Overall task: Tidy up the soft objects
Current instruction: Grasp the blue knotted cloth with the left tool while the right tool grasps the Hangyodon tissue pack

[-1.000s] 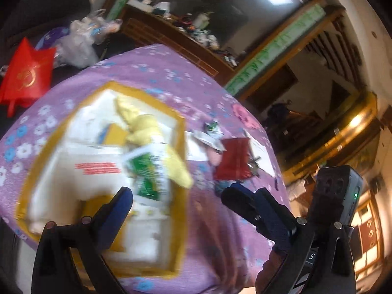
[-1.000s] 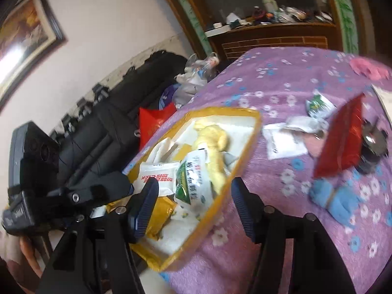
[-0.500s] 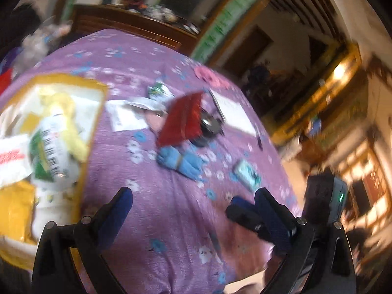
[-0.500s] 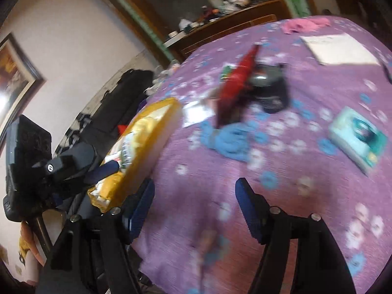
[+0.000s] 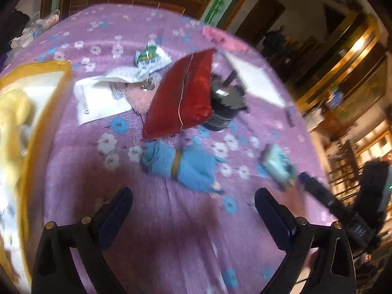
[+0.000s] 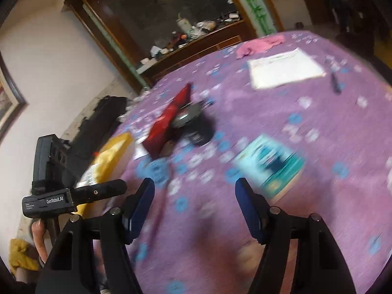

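Both grippers hang over the purple flowered counter point(image 5: 171, 220) with fingers spread wide, holding nothing. Just ahead of the left gripper point(image 5: 193, 203) lies the blue knitted bundle point(image 5: 181, 164), with the red pouch point(image 5: 181, 95) beyond it. The right gripper point(image 6: 194, 191) hovers beside a teal packet point(image 6: 269, 161). The yellow-rimmed box point(image 5: 39, 127) sits far left.

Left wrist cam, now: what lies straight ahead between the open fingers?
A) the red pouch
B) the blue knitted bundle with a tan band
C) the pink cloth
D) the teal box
B: the blue knitted bundle lies on the purple cloth straight ahead of the open left gripper; the red pouch is farther back, the teal box off to the right.
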A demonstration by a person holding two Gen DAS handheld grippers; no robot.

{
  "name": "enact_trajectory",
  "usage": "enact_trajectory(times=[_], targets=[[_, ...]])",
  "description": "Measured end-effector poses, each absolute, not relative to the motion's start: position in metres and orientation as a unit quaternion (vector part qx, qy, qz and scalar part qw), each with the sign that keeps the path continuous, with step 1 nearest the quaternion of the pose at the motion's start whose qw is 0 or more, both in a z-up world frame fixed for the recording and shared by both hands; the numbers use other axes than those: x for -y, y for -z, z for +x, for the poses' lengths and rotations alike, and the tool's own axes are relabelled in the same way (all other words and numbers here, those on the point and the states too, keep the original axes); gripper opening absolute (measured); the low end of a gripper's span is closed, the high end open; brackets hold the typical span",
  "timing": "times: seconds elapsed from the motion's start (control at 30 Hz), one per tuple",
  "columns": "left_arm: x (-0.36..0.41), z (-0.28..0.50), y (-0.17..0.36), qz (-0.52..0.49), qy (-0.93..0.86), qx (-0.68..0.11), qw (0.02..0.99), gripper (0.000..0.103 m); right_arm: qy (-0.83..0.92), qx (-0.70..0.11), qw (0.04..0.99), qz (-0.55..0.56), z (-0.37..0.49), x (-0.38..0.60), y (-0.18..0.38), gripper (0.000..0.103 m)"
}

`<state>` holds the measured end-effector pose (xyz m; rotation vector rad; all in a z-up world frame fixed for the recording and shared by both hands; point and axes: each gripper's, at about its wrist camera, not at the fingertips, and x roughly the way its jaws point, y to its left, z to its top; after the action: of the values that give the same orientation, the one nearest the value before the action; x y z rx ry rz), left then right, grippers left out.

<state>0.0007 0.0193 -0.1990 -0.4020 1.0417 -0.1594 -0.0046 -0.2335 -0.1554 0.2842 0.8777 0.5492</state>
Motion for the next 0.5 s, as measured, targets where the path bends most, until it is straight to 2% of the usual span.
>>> enact_trajectory(times=[0.23,0.33,0.43,0.47,0.5], targets=[[0.001,0.03,0.194,-0.207,0.09,-0.475,0.851,0.101,-0.204,-0.441,0.863,0.138,0.045,0.246,0.161,0.068],[0.004,0.045,0.212,-0.187,0.055,-0.51,0.838,0.101,-0.189,-0.473,0.85,0.134,0.054,0.242,0.18,0.068],[-0.003,0.036,0.215,-0.191,0.047,-0.5,0.843,0.1,-0.176,-0.472,0.856,0.117,0.049,0.237,0.187,0.068],[-0.008,0.032,0.215,-0.201,0.043,-0.495,0.844,0.095,-0.176,-0.472,0.857,0.112,0.047,0.235,0.187,0.068],[-0.015,0.027,0.215,-0.217,0.042,-0.485,0.846,0.086,-0.179,-0.472,0.857,0.107,0.043,0.233,0.186,0.068]])
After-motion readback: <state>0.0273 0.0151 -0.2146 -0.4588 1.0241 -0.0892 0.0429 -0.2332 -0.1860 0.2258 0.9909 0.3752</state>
